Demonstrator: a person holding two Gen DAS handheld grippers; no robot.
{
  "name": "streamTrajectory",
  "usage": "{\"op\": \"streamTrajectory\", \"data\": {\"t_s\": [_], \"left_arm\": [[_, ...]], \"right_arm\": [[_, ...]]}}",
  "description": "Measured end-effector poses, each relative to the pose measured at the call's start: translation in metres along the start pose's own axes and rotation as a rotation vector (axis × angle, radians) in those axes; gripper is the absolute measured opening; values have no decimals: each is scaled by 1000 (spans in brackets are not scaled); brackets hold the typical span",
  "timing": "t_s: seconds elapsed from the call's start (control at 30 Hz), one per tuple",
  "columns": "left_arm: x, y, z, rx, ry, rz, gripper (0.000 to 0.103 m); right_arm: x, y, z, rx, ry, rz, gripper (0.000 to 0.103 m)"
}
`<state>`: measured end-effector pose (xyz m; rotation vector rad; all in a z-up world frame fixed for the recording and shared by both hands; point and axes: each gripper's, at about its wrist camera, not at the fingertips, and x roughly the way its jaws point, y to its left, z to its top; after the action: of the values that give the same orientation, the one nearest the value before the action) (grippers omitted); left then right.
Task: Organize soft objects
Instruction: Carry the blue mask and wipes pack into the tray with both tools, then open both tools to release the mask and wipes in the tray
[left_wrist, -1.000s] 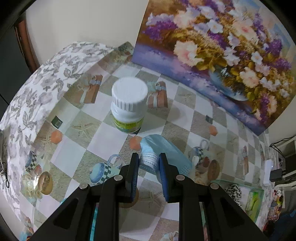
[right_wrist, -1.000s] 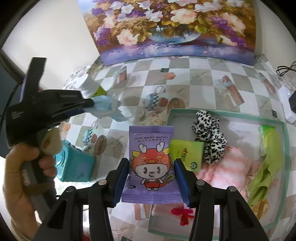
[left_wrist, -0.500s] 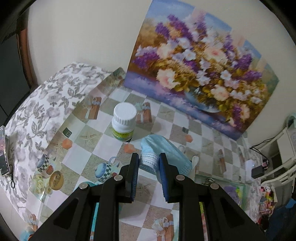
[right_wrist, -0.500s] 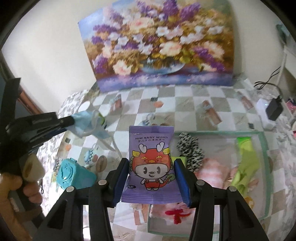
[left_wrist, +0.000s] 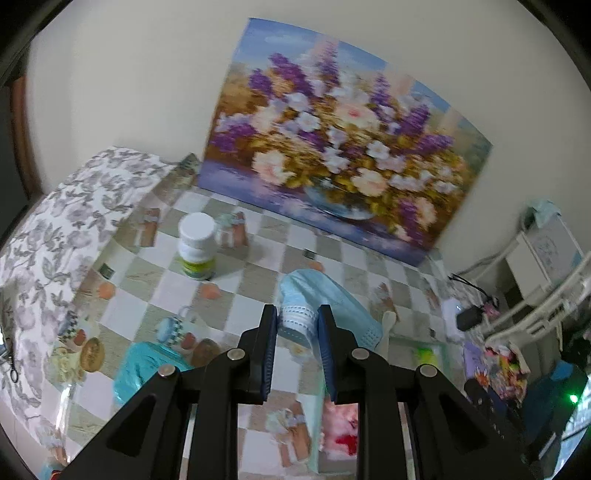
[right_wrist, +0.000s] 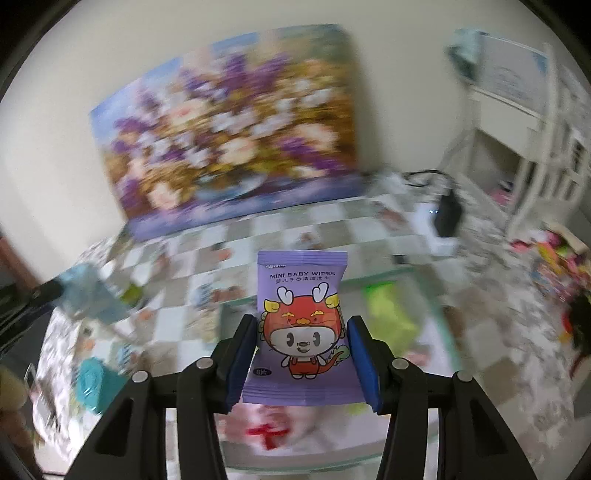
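Observation:
My left gripper (left_wrist: 297, 321) is shut on a folded light blue face mask (left_wrist: 325, 295), held up above the checkered table; the mask's ear loop (left_wrist: 386, 325) dangles to the right. In the right wrist view the purple pack of mini baby wipes (right_wrist: 301, 325) with a red dragon cartoon stands upright, and my right gripper (right_wrist: 301, 328) is shut on its two side edges. That view is blurred. The left gripper with the mask (right_wrist: 88, 295) shows at its left edge. Below the pack lies a pale green tray (right_wrist: 439, 306) with a green item (right_wrist: 388, 310) and a pink cloth (right_wrist: 280, 424) in it.
A white pill bottle (left_wrist: 196, 243) with a green label stands on the table. A teal box (left_wrist: 144, 369) sits near the front left. A large flower painting (left_wrist: 332, 147) leans on the wall. White shelving (right_wrist: 535, 129) and a black adapter (right_wrist: 447, 218) are at the right.
Both grippers have risen and drawn back from the table, each keeping its hold. The bottle and the tray look smaller and farther. The right wrist view has turned blurry.

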<state>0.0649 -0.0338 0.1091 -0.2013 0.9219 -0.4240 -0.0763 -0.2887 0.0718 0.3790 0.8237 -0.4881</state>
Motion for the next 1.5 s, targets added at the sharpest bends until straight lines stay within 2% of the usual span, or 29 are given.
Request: {"op": "streamTrajectory", "data": {"t_s": [0.17, 0.3, 0.5, 0.8, 1.2, 1.3, 1.37, 1.43, 1.5], "left_arm": [[8, -28, -16, 70, 45, -50, 23], [21, -56, -32, 136, 100, -95, 23], [46, -88, -60, 215, 199, -133, 23], [107, -95, -92, 263, 374, -37, 24], [149, -93, -119, 315, 503, 87, 26], [147, -93, -119, 318, 504, 90, 34], [145, -93, -118, 321, 501, 96, 46], [143, -93, -116, 317, 499, 95, 52], [139, -93, -113, 313, 494, 88, 53]], "right_arm": [[2, -41, -1, 78, 4, -69, 53], [11, -61, -7, 118, 40, -85, 53], [25, -62, -13, 112, 82, -65, 53], [63, -30, -31, -11, 223, -13, 54], [98, -24, -57, -44, 373, -27, 54], [100, -26, -58, -40, 386, -36, 56], [100, -26, -58, -39, 386, -38, 57], [100, -26, -58, -40, 385, -44, 62], [99, -26, -57, -40, 384, -50, 62]]}}
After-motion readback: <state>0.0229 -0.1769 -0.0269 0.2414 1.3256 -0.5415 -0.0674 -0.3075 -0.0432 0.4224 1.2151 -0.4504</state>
